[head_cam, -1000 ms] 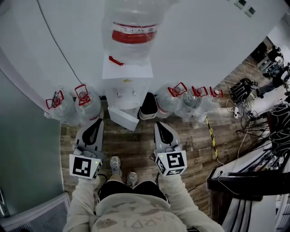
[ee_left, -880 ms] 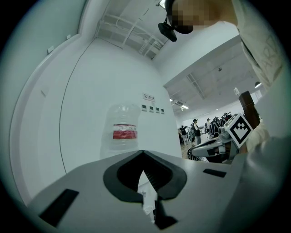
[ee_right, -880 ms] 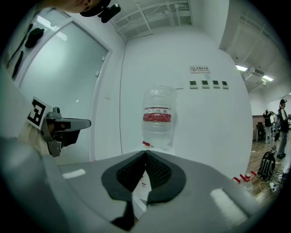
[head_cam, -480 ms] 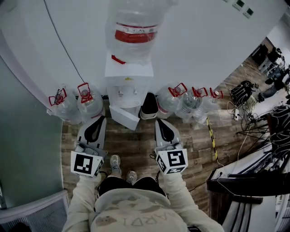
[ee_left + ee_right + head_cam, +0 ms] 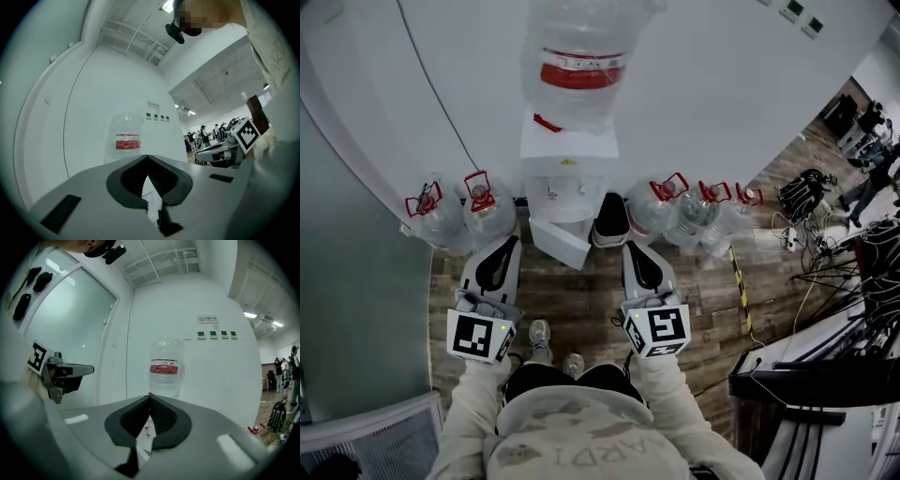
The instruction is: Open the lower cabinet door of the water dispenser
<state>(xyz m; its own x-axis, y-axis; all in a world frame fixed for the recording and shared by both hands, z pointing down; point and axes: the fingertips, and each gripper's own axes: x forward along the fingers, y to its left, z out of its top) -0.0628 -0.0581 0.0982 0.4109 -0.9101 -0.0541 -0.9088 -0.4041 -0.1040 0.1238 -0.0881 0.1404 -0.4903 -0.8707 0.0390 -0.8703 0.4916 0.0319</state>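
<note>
The white water dispenser [image 5: 566, 178] stands against the wall with a large clear bottle [image 5: 581, 70] on top. Its lower cabinet door [image 5: 555, 242] stands swung out at an angle toward me. My left gripper [image 5: 507, 244] hangs left of the door, jaws shut and empty, apart from it. My right gripper [image 5: 631, 249] hangs right of the door, also shut and empty. The left gripper [image 5: 147, 157] looks level at the bottle [image 5: 127, 138] over its closed tips. In the right gripper view the right gripper [image 5: 150, 398] shows the same bottle [image 5: 165, 366].
Spare water bottles stand on the floor left [image 5: 483, 216] and right [image 5: 661, 211] of the dispenser. A black-and-white object [image 5: 609, 220] sits just right of it. A glass wall [image 5: 356, 281] runs along the left. Cables and equipment [image 5: 862, 272] crowd the right.
Both grippers have risen a little and edged toward the dispenser. The door stands at the same angle as before.
</note>
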